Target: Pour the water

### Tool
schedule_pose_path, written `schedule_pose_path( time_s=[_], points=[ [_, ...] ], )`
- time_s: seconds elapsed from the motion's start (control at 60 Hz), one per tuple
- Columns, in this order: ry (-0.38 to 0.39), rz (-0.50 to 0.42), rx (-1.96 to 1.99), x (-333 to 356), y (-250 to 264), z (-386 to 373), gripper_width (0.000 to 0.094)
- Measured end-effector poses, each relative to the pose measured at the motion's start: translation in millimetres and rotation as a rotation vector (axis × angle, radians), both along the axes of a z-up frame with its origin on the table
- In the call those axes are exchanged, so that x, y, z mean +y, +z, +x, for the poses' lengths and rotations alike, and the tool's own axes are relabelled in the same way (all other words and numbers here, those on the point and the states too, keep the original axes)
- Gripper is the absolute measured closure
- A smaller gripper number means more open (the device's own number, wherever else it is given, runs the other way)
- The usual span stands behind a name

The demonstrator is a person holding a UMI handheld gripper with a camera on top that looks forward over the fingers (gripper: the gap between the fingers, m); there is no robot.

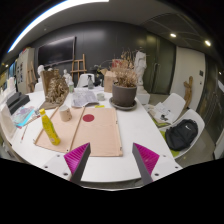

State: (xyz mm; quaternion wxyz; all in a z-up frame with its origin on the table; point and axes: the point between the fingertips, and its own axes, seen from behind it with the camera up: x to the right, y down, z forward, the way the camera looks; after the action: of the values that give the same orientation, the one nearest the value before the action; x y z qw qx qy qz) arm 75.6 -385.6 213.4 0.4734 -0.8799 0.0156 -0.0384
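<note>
Yellow bottle (49,127) lying tilted on the tan mat (88,130) left of centre, beyond the gripper (112,160), whose fingers are hanging wide apart holding nothing, white table (140,128) edge running bare toward the black bag (181,134).

counter (128,140): smooth white top, slight sheen. Mat (97,132) on it: matt pinkish-tan, looks like leather or rubber, can't tell which. Yellow bottle (49,128): smooth plastic look, mild gloss. Pot (124,95): dark, matt, ceramic-like; dried plant in it looks rough, brittle. Bag (181,134): black cloth, matt. Chairs (170,108): white moulded plastic, smooth. claw (112,160) open, pads (146,158) matt magenta, rubbery.
</note>
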Motion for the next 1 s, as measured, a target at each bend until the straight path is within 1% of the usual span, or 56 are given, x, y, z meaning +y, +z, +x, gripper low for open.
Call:
schedule_pose_path(
  time_s=[0.183, 0.3, 0.45, 0.533, 0.65, 0.9, 1.0],
  points=[
    [0.093, -0.030, 0.022, 0, -19, -48, 0.0074],
    [0.165, -0.044, 0.034, 1, -35, -106, 0.0076],
    [0.247, -0.032, 0.044, 6, -54, -177, 0.0073],
    [0.275, -0.008, 0.051, 16, -65, -217, 0.0076],
    [0.272, 0.051, 0.055, 48, -80, -264, 0.0073],
    [0.183, 0.157, 0.062, 143, -119, -317, 0.0071],
    [0.150, 0.189, 0.047, 174, -132, -324, 0.0107]
  ],
)
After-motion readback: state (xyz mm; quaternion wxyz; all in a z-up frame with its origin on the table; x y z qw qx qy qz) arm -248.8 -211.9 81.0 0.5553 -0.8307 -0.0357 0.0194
